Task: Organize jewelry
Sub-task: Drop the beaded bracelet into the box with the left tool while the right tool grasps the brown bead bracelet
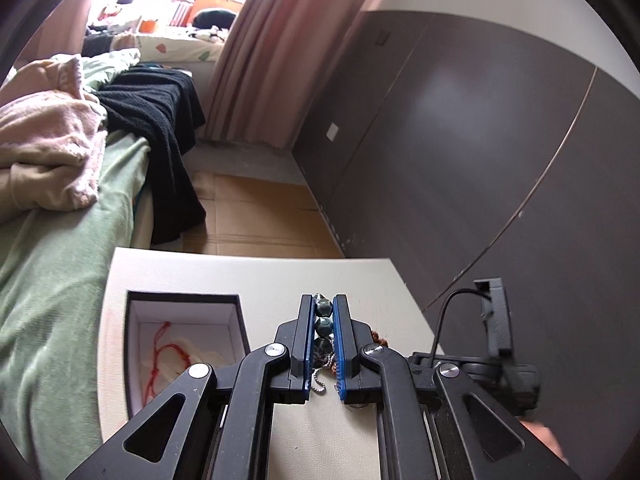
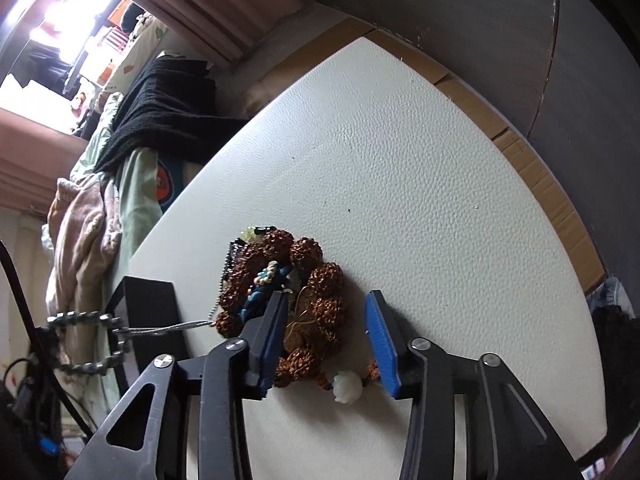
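Left hand-held gripper [image 1: 324,344] clamped on a dark bead bracelet [image 1: 323,326], lifted just right of the open box [image 1: 184,308] — best carried over and released low. Right hand-held gripper [image 2: 326,340] wide open around the brown bead pile [image 2: 304,296], gripping nothing. White textured desk [image 2: 400,160]; bed [image 1: 52,272] alongside — dark wardrobe [image 1: 480,140] behind.

Glossy stone beads [image 1: 323,326]; pebbled leatherette table [image 2: 400,152].

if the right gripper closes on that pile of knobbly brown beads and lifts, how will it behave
The brown bead string will probably hang floppy, being strung loosely. Its rough beads should grip well. The white bead may dangle, and tangled chains may follow.
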A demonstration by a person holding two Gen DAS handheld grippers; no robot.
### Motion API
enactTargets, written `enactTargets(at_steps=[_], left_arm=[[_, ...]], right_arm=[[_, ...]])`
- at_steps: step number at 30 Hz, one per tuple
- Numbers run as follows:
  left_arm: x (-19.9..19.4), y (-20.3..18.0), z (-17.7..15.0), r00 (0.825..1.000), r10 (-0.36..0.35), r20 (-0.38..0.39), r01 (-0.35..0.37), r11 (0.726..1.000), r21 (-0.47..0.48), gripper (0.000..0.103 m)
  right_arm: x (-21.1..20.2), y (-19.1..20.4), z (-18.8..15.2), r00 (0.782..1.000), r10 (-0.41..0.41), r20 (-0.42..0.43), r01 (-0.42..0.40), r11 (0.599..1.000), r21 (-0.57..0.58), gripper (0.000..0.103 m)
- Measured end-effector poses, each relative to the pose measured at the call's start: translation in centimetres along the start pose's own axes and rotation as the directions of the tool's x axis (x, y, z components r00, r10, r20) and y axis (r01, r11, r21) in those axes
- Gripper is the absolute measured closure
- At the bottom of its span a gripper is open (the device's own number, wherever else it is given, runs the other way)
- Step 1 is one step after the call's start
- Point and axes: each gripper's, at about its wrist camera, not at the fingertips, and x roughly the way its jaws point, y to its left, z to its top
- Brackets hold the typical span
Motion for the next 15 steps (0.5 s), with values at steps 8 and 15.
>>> enactTargets(at_steps=[8,15], left_arm=[[-2.5,-0.1,0.2,0.998,-0.028,0.051,0.029,1.0,-0.007,0.094],[-3.7,0.1,-0.3,0.998,-0.014,0.061,0.014,1.0,-0.006,0.094]], right_arm=[[0.1,0.5,-0.1,0.999,-0.027,0.036,0.028,0.999,-0.026,0.081],[-3.0,0.5,-0.8,0.992,0.077,0.099,-0.074,0.997,-0.035,0.082]])
